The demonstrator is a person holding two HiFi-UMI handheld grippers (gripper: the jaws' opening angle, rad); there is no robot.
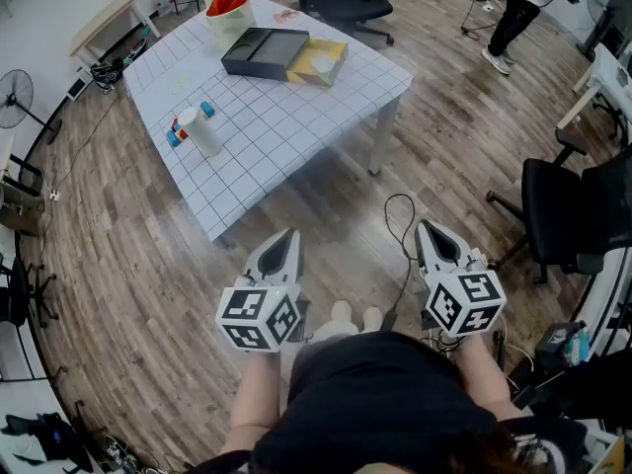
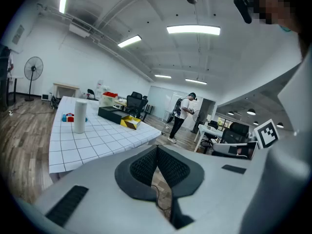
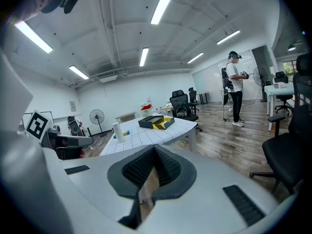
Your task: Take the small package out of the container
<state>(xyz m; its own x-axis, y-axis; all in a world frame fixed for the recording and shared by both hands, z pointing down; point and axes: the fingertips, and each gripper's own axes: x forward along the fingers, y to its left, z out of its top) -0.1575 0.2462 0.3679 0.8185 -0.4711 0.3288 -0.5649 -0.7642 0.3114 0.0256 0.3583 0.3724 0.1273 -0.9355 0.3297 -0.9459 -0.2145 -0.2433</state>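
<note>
- Closest to us, our black shirt (image 1: 375, 403) fills the bottom of the head view, with both grippers held just in front of it over the wooden floor (image 1: 326, 196)
- Our left gripper (image 1: 285, 237) is clenched: its 2 dark pads (image 2: 141, 168) meet at the tip with nothing between them
- Our right gripper (image 1: 429, 229) is likewise clenched on nothing, pads pressed together
- Both grippers are well apart from the white gridded table (image 1: 286, 117) ahead
- On the table's far part lies the dark container (image 1: 259, 51); the yellow package (image 1: 321, 62) touches its right end, and we cannot tell whether it sits inside or just beside
- Nearer the table's left edge stands 1 white cylinder (image 1: 205, 134), with small blue and red blocks (image 1: 174, 134) just beside it
- Beyond the table we see a person (image 1: 515, 8) standing on the floor and a black office chair (image 1: 351, 6)
</note>
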